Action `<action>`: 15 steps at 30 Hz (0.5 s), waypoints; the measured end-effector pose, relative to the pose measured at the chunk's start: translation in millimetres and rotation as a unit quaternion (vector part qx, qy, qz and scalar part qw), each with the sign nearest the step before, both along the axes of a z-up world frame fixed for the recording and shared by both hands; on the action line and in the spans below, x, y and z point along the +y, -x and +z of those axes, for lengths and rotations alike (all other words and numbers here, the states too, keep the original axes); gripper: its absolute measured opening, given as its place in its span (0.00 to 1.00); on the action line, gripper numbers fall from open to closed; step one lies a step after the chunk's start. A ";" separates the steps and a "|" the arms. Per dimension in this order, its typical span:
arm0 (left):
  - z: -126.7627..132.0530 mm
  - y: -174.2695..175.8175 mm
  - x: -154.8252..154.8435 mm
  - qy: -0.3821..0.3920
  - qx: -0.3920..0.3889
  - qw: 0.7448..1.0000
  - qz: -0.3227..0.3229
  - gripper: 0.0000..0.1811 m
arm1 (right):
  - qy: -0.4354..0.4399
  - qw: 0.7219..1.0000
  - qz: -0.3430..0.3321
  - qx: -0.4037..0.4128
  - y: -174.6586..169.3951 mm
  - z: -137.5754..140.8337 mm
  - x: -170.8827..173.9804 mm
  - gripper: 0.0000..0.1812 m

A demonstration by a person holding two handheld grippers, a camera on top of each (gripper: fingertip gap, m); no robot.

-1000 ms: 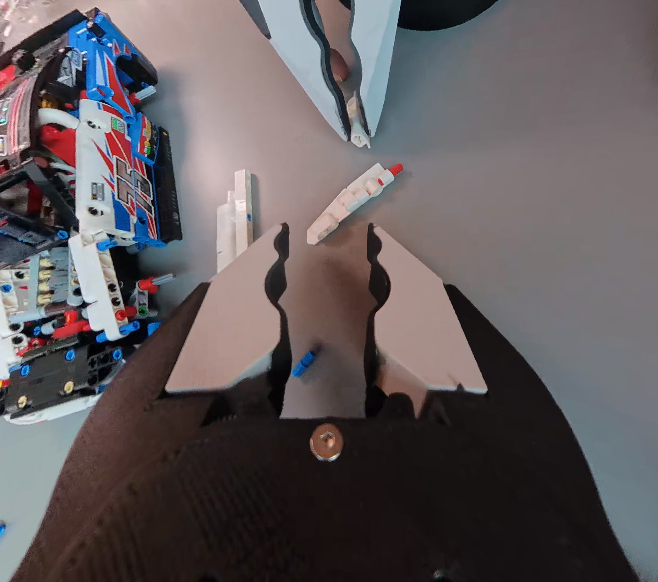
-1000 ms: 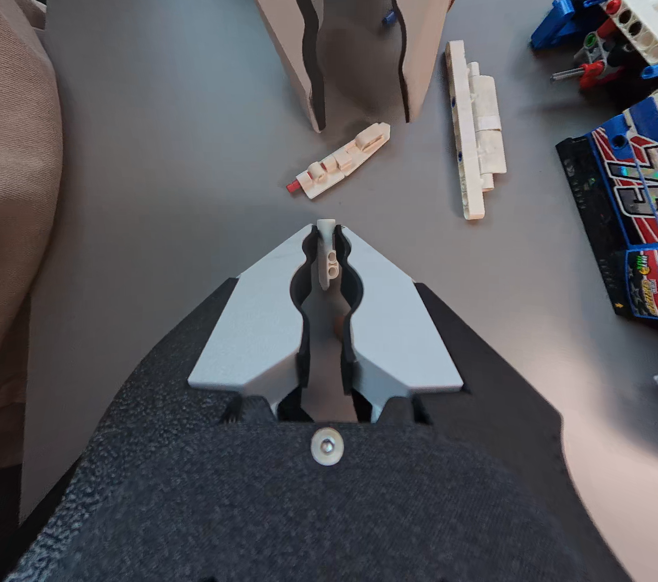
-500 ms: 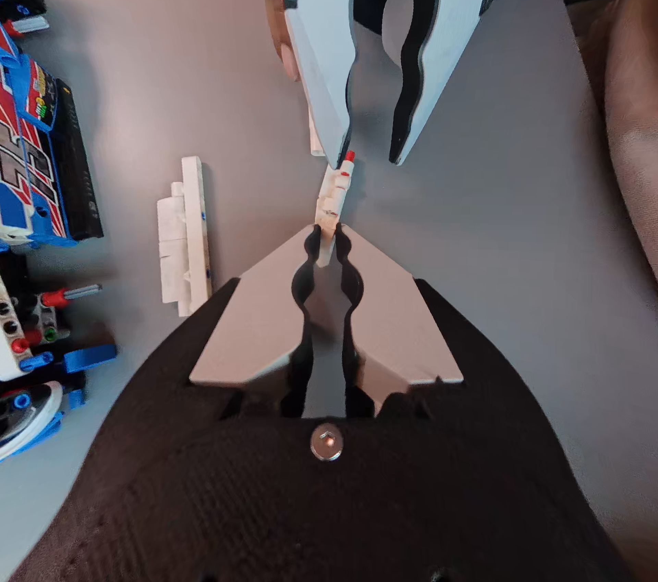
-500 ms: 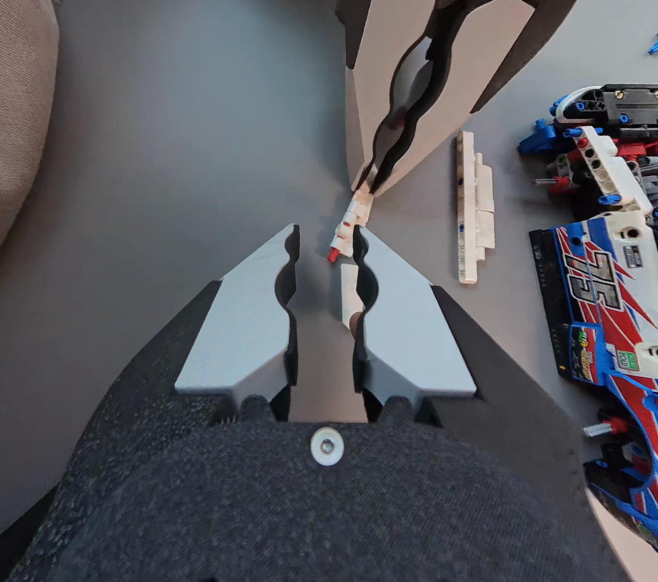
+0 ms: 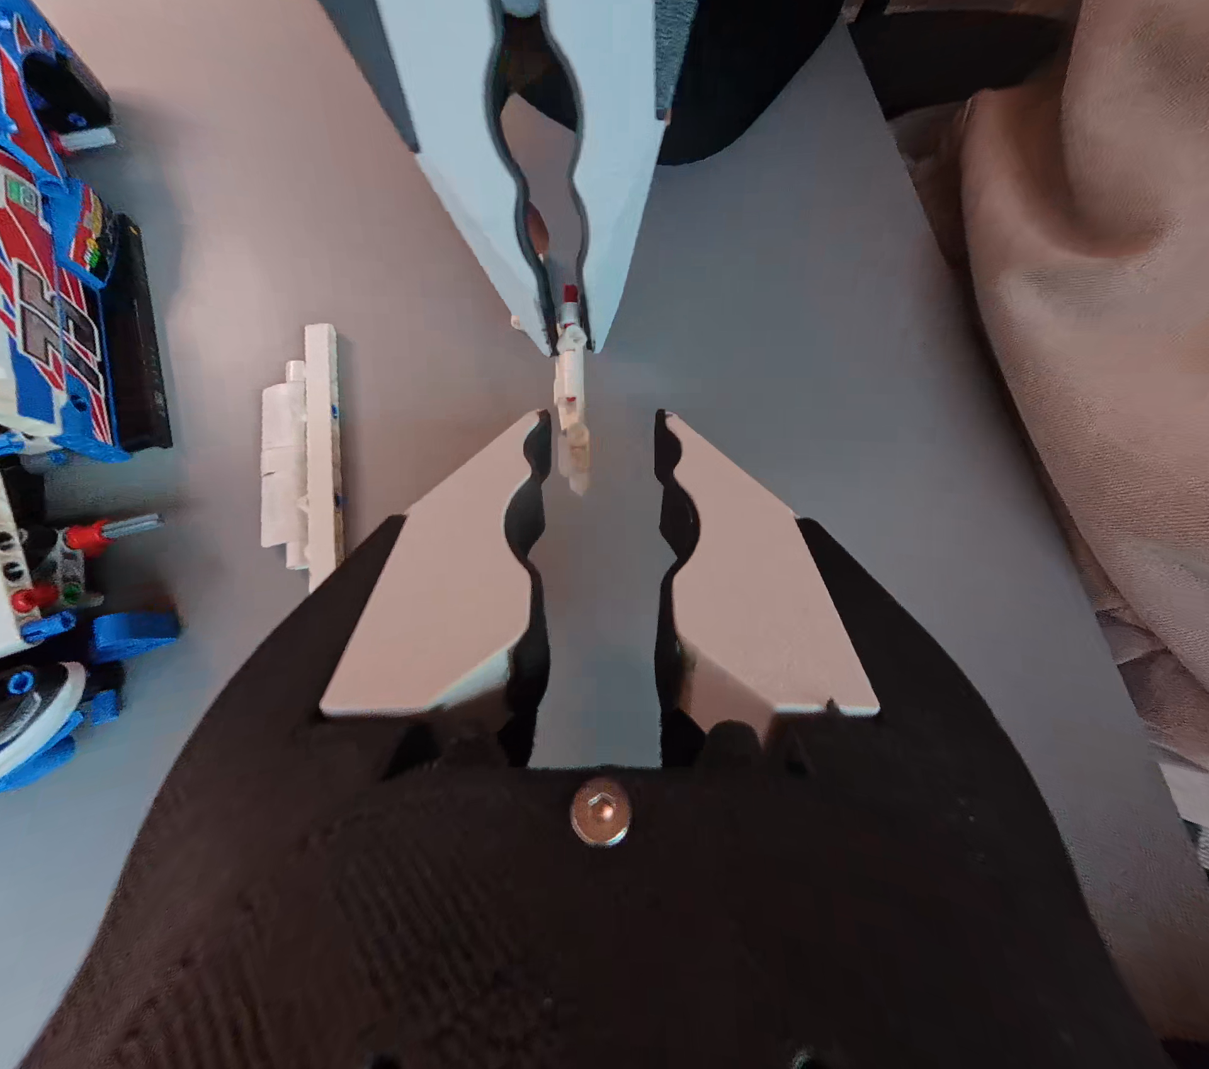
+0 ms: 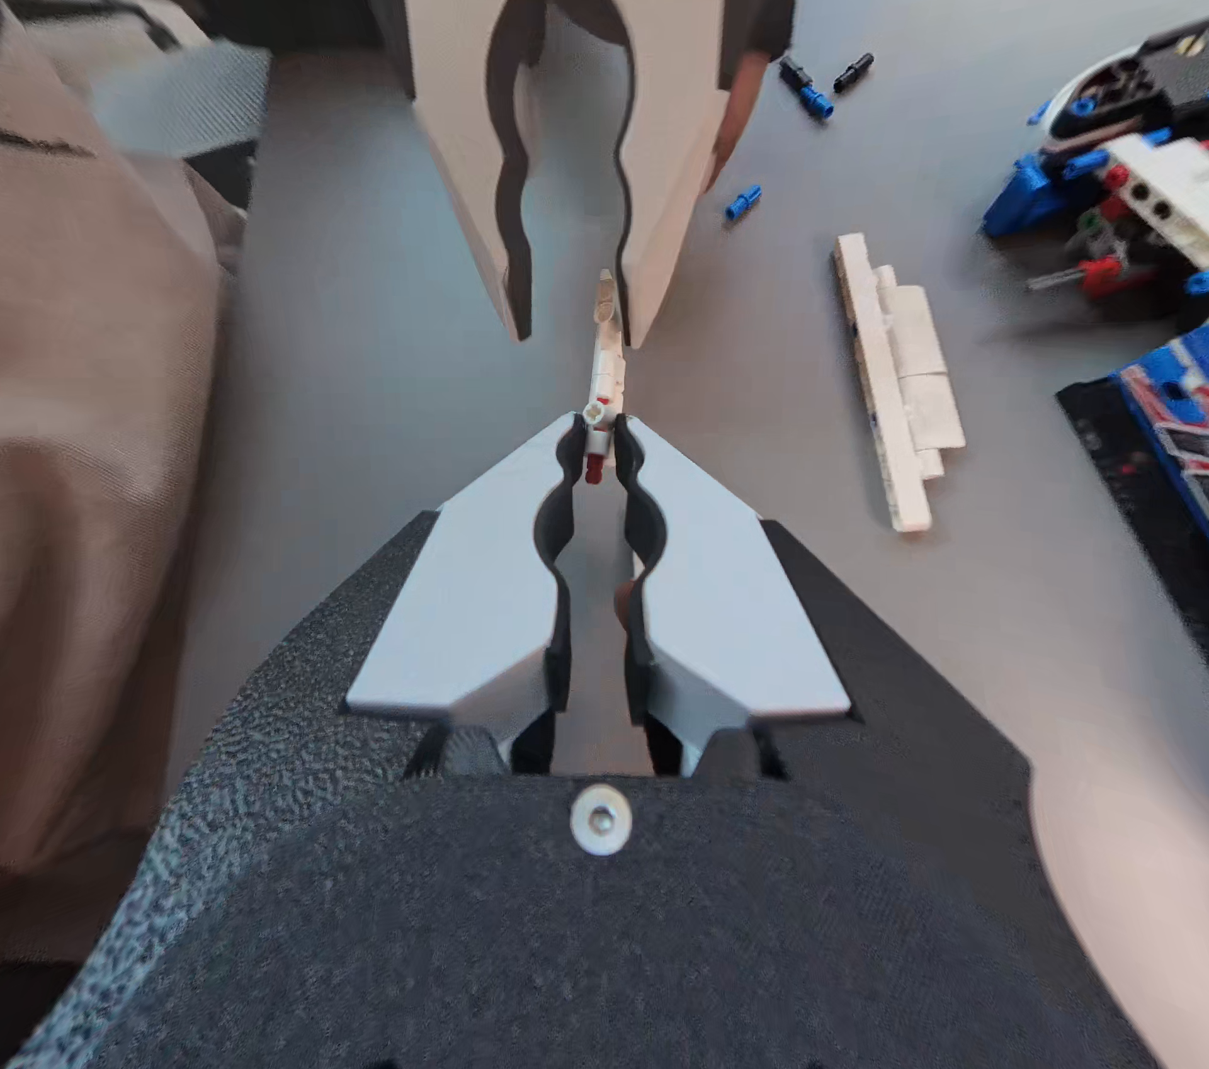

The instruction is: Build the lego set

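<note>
A slim white lego piece with a red pin [image 6: 607,364] is gripped at its red-pin end by my right gripper [image 6: 598,423], which is shut on it. In the left wrist view the same piece [image 5: 570,383] hangs out of the right gripper's tips [image 5: 569,347] towards me. My left gripper [image 5: 602,419] is open, with the piece's free end lying between its jaws, closer to the left one. Seen from the right wrist view, the left gripper [image 6: 576,334] stands open around the piece's far end.
A white beam assembly [image 5: 307,449] [image 6: 896,383] lies on the grey table [image 5: 785,383]. The blue, red and white race car model [image 5: 59,318] [image 6: 1145,187] sits beyond it. Loose blue [image 6: 742,202] and black pins [image 6: 854,71] lie behind. A person's beige clothing [image 5: 1079,318] borders the table. My left and right fingertips are right by each other.
The left gripper picked the white piece up off the table. The right gripper dropped its small white part, then closed on the piece's red-pin end. The left gripper has now opened.
</note>
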State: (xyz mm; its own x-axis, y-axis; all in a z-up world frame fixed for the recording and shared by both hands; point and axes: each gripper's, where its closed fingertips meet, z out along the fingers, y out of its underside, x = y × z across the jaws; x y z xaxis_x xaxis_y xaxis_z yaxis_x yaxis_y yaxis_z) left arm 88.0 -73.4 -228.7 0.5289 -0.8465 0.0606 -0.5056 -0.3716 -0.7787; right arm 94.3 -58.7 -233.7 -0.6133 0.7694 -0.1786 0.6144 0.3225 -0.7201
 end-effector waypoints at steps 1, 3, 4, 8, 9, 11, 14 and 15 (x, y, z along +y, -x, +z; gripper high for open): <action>-0.4 -1.7 0.2 -0.016 0.015 1.000 0.002 0.16 | 0.052 0.998 -0.008 -0.028 -0.4 2.3 -4.1 0.03; -4.5 -1.8 1.6 -0.039 0.049 0.998 0.011 0.10 | 0.137 0.988 -0.015 -0.063 -0.2 8.6 -11.3 0.03; -7.1 -1.2 1.6 -0.041 0.059 0.997 0.015 0.05 | 0.161 0.984 -0.015 -0.071 -0.3 10.7 -13.2 0.04; -14.7 2.4 -2.8 0.046 0.025 0.998 0.042 0.03 | 0.089 0.996 -0.011 -0.024 -1.1 7.7 0.0 0.05; -15.6 2.3 -5.4 0.077 0.005 0.996 0.048 0.03 | 0.048 0.999 -0.005 -0.003 -2.7 7.3 5.6 0.08; -12.0 -5.3 -15.4 0.144 -0.053 0.987 0.041 0.03 | -0.016 0.999 0.015 0.033 -7.6 7.6 8.2 0.12; -6.0 -13.0 -17.2 0.192 -0.117 0.974 0.041 0.03 | -0.067 0.991 0.057 0.099 -10.9 11.7 -10.3 0.16; -4.5 -14.7 -17.2 0.201 -0.132 0.970 0.041 0.03 | -0.084 0.987 0.064 0.120 -9.6 12.3 -15.2 0.16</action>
State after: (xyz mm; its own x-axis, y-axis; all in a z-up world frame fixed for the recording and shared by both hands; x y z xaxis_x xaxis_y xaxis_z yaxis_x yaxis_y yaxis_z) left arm 102.7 -90.6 -233.2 0.5151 -0.6820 0.5192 -0.2648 -0.7027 -0.6603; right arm 103.9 -73.8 -221.4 -0.7161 0.6897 0.1071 0.3796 0.5136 -0.7695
